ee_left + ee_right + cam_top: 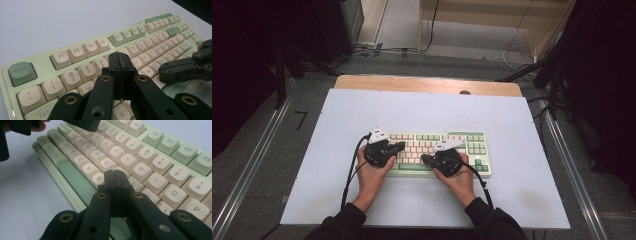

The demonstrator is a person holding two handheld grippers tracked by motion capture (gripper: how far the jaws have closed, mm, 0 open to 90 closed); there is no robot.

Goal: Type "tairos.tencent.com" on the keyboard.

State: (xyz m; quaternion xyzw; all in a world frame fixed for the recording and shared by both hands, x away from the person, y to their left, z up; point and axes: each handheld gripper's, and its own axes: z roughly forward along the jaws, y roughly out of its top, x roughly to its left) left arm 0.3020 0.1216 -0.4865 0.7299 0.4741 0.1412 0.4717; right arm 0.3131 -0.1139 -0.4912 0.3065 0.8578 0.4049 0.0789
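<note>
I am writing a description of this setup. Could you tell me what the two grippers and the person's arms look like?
Both the left gripper and the right gripper are black, with two flat jaws on linked bars joined by brass-coloured rivets. Each carries a grey three-cornered plate on top, and a black cable trails back from each. The person wears dark long sleeves; the hands are bare.

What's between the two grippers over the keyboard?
Just keys. In the high view, a bare run of cream keys on the keyboard separates the left gripper from the right gripper, both shut with nothing in them.
</note>
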